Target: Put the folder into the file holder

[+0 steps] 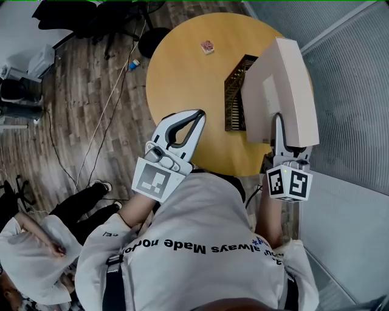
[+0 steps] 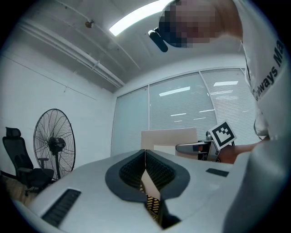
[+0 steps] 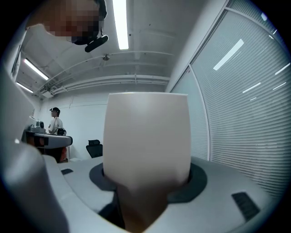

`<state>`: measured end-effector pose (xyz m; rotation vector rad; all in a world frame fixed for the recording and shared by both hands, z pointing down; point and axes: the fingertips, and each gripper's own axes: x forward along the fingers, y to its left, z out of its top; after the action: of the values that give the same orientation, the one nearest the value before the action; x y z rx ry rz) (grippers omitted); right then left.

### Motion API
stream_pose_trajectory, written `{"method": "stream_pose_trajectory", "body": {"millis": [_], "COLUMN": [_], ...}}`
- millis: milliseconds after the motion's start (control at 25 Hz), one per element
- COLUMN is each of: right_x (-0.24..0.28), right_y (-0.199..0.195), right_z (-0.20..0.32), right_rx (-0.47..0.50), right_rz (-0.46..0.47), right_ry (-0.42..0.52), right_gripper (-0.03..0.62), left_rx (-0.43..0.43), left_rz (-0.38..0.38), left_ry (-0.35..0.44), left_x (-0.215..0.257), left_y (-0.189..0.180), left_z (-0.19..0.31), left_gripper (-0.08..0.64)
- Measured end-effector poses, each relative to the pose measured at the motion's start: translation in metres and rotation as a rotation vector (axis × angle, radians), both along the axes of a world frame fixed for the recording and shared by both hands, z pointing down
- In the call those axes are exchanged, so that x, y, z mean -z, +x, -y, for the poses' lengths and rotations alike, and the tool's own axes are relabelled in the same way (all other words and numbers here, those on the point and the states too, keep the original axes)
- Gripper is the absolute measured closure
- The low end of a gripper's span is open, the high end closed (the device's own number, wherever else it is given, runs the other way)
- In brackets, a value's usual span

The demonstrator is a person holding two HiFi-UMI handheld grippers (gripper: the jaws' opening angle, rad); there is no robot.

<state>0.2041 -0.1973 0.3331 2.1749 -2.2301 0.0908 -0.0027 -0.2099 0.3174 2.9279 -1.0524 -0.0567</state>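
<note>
A thick beige folder (image 1: 281,85) hangs upright over the right side of the round wooden table (image 1: 182,67), just right of the black mesh file holder (image 1: 237,91). My right gripper (image 1: 278,124) is shut on the folder's near edge. In the right gripper view the folder (image 3: 145,141) fills the space between the jaws of the right gripper (image 3: 145,186). My left gripper (image 1: 199,114) hovers over the table's near edge, left of the file holder, shut and empty. In the left gripper view its tips (image 2: 145,154) meet, with the folder (image 2: 168,136) beyond them.
A small red object (image 1: 208,47) lies at the table's far side. Glass walls with blinds (image 1: 346,73) close off the right. A seated person (image 1: 36,255) is at the lower left, office chairs (image 1: 91,18) and cables on the wood floor. A standing fan (image 2: 54,143) is at left.
</note>
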Motion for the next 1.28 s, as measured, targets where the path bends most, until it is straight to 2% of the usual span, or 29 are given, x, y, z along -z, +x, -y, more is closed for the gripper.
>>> {"method": "stream_pose_trajectory", "body": {"millis": [600, 1280], "right_x": [-0.026, -0.04], "right_y": [0.009, 0.006], "right_z": [0.016, 0.031], "right_rx": [-0.039, -0.059], "right_rz": [0.049, 0.041], "right_ry": [0.01, 0.028], "right_gripper": [0.314, 0.314], "left_rx": [-0.008, 0.018], "left_rz": [0.016, 0.009], "left_ry": [-0.011, -0.026], "left_x": [-0.01, -0.014], "left_y": [0.001, -0.007], "left_z": [-0.009, -0.004], "left_gripper": [0.535, 0.535]}}
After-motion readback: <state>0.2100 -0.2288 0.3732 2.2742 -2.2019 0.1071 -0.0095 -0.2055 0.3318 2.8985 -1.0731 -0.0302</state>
